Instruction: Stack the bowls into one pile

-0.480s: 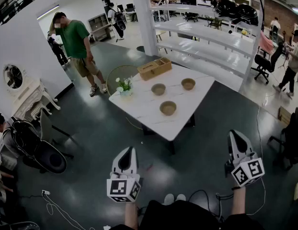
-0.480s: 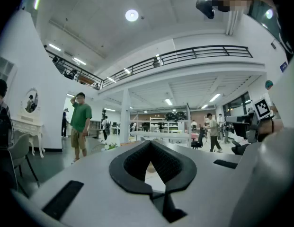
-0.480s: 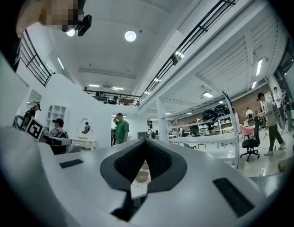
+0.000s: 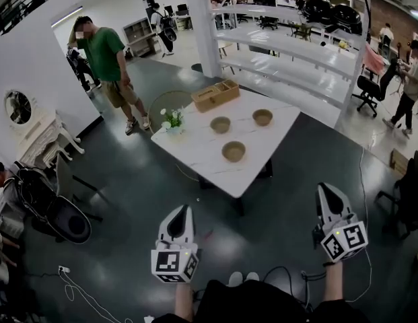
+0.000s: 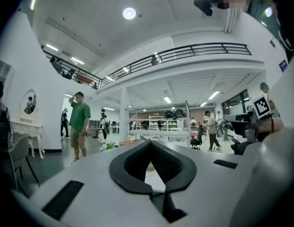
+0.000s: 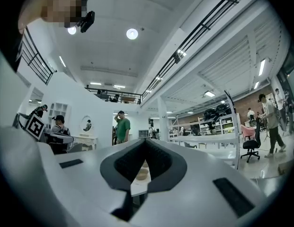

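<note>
While both grippers hover low in the head view, well short of the table, the three bowls sit apart on its white top, none stacked on another. The nearest bowl [image 4: 233, 151] stands closest to the table's front corner. The middle bowl [image 4: 220, 124] lies beyond it and slightly to the left, and the far-right bowl [image 4: 262, 117] sits near the table's right edge. All three are tan, upright and empty as far as can be seen.

The left gripper [image 4: 180, 219] is held over the dark floor with its marker cube toward the camera. In the left gripper view its two dark jaws meet at the tips, with nothing caught between them. The right gripper [image 4: 328, 197] is held farther right and a little higher in the head view. The right gripper view shows its jaws likewise brought together at the tips and empty. The loop-shaped gap behind those tips frames a bowl on the table edge.

On the white table [image 4: 195, 148], a wooden box [image 4: 215, 95] rests at the far corner, and a small pot of white flowers [image 4: 173, 120] stands at the left corner. A person in a green shirt [image 4: 104, 56] stands beyond the table on the left. White shelving [image 4: 296, 56] runs behind the table.
</note>
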Demonstrator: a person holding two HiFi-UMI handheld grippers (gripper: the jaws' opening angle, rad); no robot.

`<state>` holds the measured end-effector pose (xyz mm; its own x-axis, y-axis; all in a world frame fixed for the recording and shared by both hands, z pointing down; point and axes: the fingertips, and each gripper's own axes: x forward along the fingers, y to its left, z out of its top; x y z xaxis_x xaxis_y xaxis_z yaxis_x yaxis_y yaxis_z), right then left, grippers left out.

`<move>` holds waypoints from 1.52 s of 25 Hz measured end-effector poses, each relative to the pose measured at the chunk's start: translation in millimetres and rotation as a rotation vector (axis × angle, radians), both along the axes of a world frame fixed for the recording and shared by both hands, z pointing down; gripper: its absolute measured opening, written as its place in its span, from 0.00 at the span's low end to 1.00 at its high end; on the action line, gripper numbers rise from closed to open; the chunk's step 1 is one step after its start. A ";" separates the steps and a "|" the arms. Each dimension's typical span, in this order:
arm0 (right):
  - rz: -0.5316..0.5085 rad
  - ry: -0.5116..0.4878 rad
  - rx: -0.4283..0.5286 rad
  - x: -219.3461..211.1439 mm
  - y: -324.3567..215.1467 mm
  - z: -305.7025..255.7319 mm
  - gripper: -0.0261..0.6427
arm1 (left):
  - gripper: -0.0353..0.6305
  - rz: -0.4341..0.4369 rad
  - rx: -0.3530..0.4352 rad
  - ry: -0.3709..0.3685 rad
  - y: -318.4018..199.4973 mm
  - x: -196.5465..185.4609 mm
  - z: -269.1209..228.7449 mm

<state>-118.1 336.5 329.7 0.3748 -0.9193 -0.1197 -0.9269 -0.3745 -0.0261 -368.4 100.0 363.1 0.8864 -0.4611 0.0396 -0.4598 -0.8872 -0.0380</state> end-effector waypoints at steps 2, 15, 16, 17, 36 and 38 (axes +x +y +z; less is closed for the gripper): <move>-0.010 0.001 -0.003 1.2 -0.2 1.3 0.06 | 0.08 -0.002 -0.002 -0.001 2.4 2.7 0.5; -0.045 -0.062 0.051 28.9 0.9 10.0 0.06 | 0.08 -0.020 -0.035 -0.038 20.3 25.4 14.1; -0.047 -0.063 0.054 31.5 -0.1 10.5 0.06 | 0.08 -0.020 -0.035 -0.040 19.7 27.7 14.8; -0.046 -0.063 0.053 34.0 -1.4 10.9 0.06 | 0.08 -0.021 -0.035 -0.041 18.5 30.0 15.1; -0.054 -0.064 -0.022 139.9 -113.1 24.3 0.06 | 0.08 -0.002 -0.098 -0.026 -92.1 157.5 34.3; -0.059 -0.061 -0.029 151.0 -129.8 23.3 0.06 | 0.08 0.009 -0.098 -0.021 -105.2 174.1 33.8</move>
<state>32.9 206.8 353.0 0.3254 -0.9429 -0.0718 -0.9445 -0.3204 -0.0731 -194.2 -5.2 396.8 0.8891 -0.4459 0.1030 -0.4516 -0.8913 0.0395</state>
